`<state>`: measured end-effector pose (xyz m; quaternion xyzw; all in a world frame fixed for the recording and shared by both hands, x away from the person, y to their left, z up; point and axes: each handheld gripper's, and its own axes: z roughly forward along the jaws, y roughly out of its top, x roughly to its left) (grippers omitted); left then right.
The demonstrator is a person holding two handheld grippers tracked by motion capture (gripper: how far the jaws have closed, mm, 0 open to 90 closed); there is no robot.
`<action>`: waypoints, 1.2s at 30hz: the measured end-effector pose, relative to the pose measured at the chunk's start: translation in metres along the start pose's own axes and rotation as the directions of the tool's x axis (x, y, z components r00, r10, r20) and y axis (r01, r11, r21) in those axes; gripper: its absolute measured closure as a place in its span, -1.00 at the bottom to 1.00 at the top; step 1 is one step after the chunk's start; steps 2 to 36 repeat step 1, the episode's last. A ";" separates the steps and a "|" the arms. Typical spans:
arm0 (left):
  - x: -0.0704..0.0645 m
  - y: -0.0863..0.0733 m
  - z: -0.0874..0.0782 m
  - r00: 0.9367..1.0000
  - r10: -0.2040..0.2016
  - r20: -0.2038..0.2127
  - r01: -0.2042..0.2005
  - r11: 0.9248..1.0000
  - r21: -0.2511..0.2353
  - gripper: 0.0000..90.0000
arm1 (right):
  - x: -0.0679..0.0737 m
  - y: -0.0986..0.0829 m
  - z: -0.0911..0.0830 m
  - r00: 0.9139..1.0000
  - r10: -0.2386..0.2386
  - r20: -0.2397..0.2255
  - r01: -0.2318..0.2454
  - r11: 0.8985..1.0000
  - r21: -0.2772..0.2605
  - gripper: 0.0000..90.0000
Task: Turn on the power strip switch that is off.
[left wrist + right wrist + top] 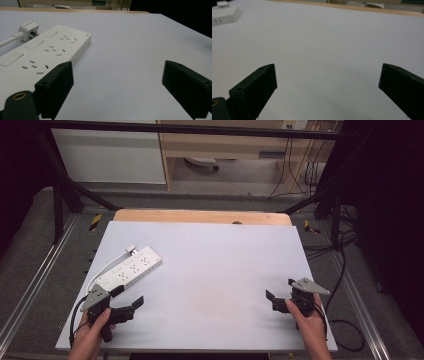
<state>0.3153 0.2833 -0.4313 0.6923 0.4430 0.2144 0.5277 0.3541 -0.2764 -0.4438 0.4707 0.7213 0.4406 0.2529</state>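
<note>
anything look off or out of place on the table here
Nothing stands out. The white power strip lies flat at the table's left, its plug loose beside it. Both grippers hover open, holding nothing.

Table top [210, 270]: pale grey board, flat and bare across its middle.
Wooden edge [200, 216]: tan strip along the far side of the board.
Cabinet [107, 155]: white, behind the table at the left.
Cables [300, 175]: dark, hanging at the far right.
Floor [30, 250]: grey carpet.
</note>
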 end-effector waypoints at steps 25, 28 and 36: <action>0.000 0.000 0.000 1.000 0.003 -0.006 -0.003 1.000 -0.001 -0.77 | 0.000 0.000 0.000 1.000 0.000 0.000 0.000 1.000 0.000 -0.95; 0.000 0.000 0.000 1.000 0.003 -0.006 -0.003 1.000 -0.001 -0.77 | 0.000 0.000 0.000 1.000 0.000 0.000 0.000 1.000 0.000 -0.95; 0.000 0.000 0.000 1.000 0.003 -0.006 -0.003 1.000 -0.001 -0.77 | 0.000 0.000 0.000 1.000 0.000 0.000 0.000 1.000 0.000 -0.95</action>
